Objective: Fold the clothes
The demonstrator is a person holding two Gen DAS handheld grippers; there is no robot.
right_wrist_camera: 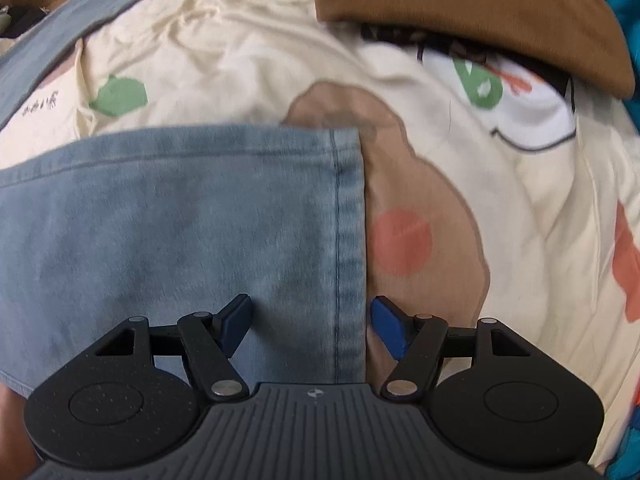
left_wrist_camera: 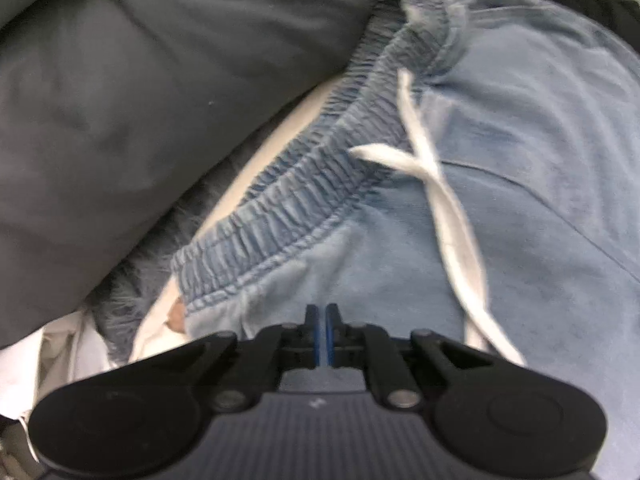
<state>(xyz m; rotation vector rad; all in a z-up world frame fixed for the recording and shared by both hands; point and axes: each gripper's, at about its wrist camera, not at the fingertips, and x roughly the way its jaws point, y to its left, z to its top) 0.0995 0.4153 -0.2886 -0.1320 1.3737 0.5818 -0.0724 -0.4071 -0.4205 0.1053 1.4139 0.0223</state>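
Right now my left gripper is clenched on the blue pants just below the waistband; right gripper spread wide, straddling the pant-leg hem on the bedsheet.

the left tool is matte black plastic: two round, disc-shaped housings sit at either side, each with a raised circular cap, and angled black link arms run inward from them, pinned with silver rivets. between the housings lies a dark grey ribbed plate with a tiny white mark near its front edge. its fingers are thin, black-backed, with blue pads. the right tool has the same build, its black surface finely speckled, triangular cut-outs in the outer links, and a small round emblem on the ribbed plate. its pads are deep blue.
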